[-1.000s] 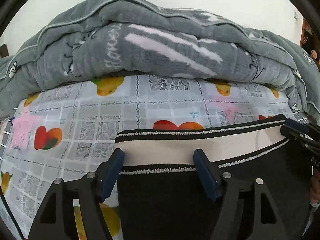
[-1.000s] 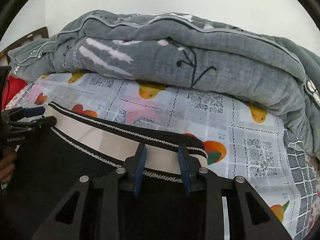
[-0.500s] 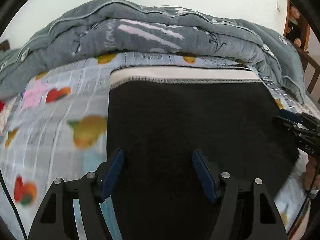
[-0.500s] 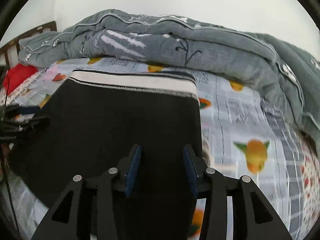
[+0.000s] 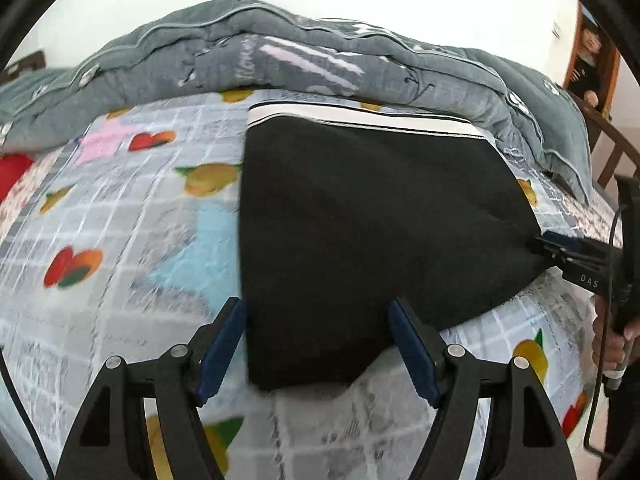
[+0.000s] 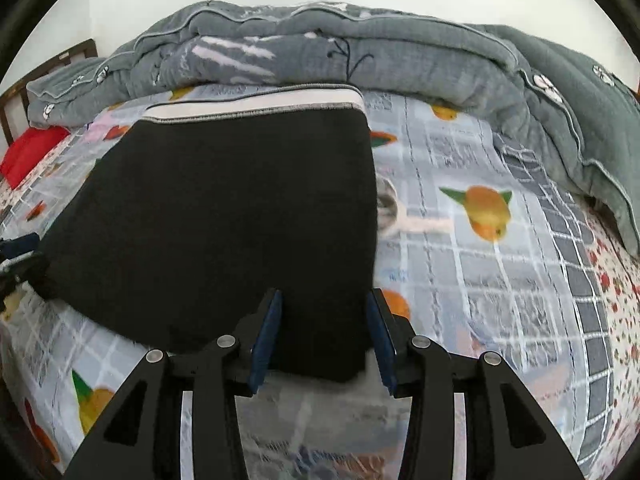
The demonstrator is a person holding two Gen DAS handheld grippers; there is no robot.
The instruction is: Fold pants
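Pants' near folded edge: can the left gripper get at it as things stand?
Probably yes. The left gripper is opening, its fingers astride the near edge of the pants, and nothing lies between them. The quilt sits well beyond.

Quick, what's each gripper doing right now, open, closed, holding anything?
Left gripper: opening, pants between its jaws, not gripped.
Right gripper: open, pants edge between its jaws, not pinched.

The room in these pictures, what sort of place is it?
Most likely a bedroom: a bed with a fruit-print grey checked sheet, a rumpled grey quilt behind, and a dark wooden bed frame.
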